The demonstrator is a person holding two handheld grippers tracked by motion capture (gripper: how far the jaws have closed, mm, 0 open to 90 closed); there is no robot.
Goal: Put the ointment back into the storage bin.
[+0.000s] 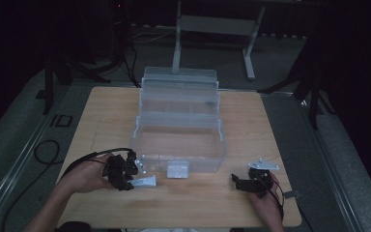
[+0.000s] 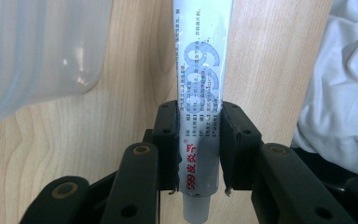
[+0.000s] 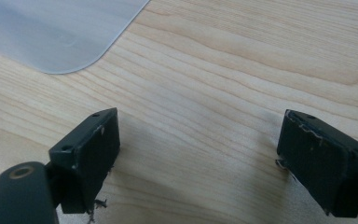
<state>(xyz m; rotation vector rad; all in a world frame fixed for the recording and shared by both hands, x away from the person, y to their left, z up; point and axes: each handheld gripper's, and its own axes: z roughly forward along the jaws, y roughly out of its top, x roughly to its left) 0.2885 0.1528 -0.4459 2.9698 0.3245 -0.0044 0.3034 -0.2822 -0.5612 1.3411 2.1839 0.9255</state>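
A silver ointment tube with blue "999" print lies on the wooden table, its white cap toward the camera in the left gripper view. My left gripper is shut on the tube's lower part, one black pad on each side. From above, the left gripper sits at the front left with the tube sticking out to its right, just before the clear plastic box. My right gripper is open over bare wood, and it rests at the front right.
The clear box stands open in tiers at the table's middle, its latch facing me. A rounded corner of the box shows at the upper left of the right gripper view. White cloth lies at the right of the left gripper view. Cables trail off the table's left.
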